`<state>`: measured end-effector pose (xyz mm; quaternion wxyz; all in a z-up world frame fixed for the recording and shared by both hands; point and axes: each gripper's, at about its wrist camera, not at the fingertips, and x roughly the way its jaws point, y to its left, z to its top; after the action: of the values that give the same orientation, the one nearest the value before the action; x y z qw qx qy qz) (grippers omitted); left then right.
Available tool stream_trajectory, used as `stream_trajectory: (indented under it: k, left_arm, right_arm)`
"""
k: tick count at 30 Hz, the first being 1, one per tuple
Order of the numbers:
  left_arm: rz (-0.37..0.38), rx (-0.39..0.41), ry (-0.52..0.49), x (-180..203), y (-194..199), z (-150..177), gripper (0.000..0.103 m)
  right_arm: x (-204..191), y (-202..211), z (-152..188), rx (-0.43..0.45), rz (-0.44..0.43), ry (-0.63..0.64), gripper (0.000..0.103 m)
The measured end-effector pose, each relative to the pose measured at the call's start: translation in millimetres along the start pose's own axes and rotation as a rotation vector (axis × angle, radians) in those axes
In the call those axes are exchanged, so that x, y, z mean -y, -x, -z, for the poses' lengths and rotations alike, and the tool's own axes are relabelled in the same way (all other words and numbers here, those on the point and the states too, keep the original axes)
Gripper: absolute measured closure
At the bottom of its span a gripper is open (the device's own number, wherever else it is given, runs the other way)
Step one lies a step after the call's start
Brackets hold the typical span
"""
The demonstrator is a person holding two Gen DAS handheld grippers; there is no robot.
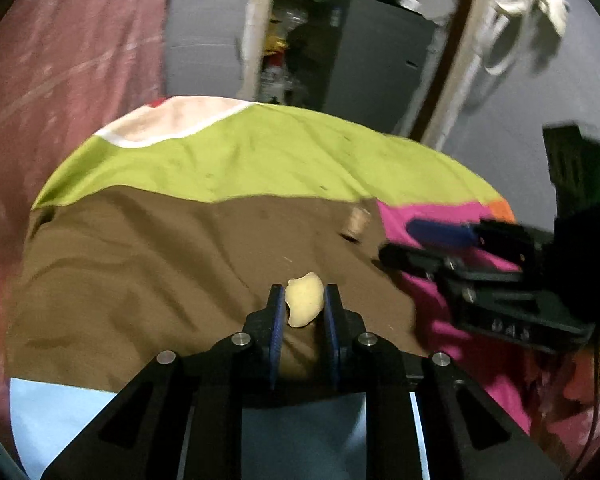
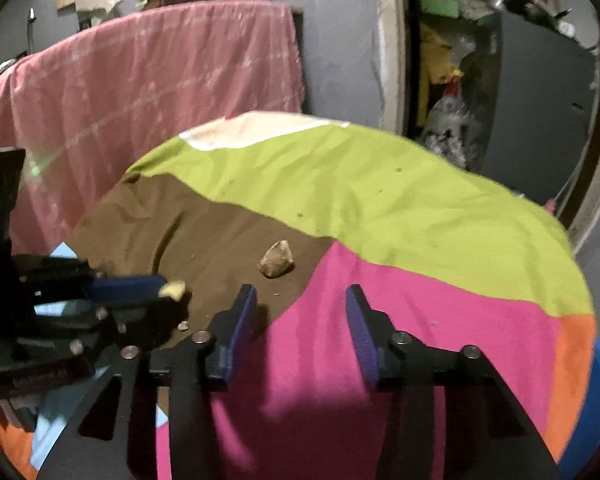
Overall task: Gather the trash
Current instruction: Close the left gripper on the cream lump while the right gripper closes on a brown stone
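Pickup step: the left gripper [image 1: 302, 306] has its fingers pinching a pale scrap [image 1: 304, 300] on the brown patch of the cloth [image 1: 228, 160]. The right gripper [image 2: 300, 316], fingers spread and empty, must reach forward to the brown scrap [image 2: 276, 259] beyond its tips and close

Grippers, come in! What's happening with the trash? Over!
Left gripper shut on pale yellow crumpled scrap. Right gripper open, nothing between its jaws. Brown crumpled wad on multicoloured cloth, not yet collected. Nothing in the way.
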<state>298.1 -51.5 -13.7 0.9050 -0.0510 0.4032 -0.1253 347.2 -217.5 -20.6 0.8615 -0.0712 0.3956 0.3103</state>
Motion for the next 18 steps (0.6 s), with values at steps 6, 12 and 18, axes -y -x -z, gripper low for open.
stream_trajectory:
  k: [6,12,18]
  left_arm:
    - [-0.044,0.045,0.100,-24,6,-8,0.087]
    - [-0.046,0.051,0.161,-36,11,-7,0.087]
    - [-0.034,0.068,0.170,-34,13,-8,0.087]
  right_arm:
    - [-6,-12,-16,-0.048,-0.030,0.030,0.064]
    - [-19,-31,-24,-0.098,-0.014,0.094,0.071]
    - [-22,-35,-24,-0.118,0.015,0.114,0.082]
